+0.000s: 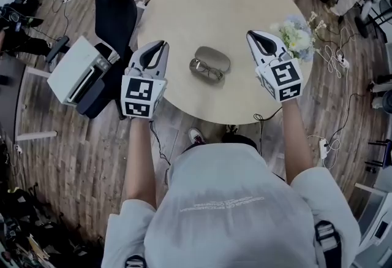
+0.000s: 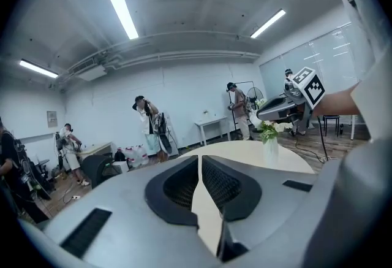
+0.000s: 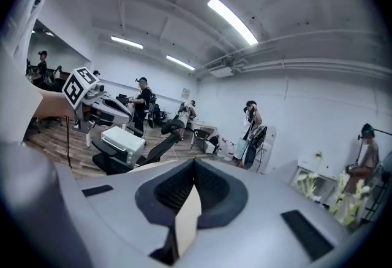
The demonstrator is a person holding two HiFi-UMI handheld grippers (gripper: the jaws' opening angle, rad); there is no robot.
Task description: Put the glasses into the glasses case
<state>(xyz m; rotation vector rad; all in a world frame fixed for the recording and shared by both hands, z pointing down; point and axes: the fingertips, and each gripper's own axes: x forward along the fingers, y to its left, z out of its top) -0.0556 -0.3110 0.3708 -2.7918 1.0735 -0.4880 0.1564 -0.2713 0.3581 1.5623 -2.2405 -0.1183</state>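
A grey oval glasses case (image 1: 214, 57) lies at the middle of the round beige table (image 1: 202, 3). Thin dark-framed glasses (image 1: 205, 70) rest against its near edge; whether they lie inside it I cannot tell. My left gripper (image 1: 163, 45) hovers left of the case, jaws shut with nothing between them. To the right of the case, my right gripper (image 1: 252, 34) is also shut and empty. Both gripper views look level across the room, over the left gripper (image 2: 199, 157) and the right gripper (image 3: 195, 162), so neither shows the case or glasses.
A vase of white flowers (image 1: 298, 38) stands at the table's right edge, just beyond my right gripper. A black office chair (image 1: 115, 6) and a white toaster oven (image 1: 76, 69) sit left of the table. Cables run over the wood floor. Several people stand in the room.
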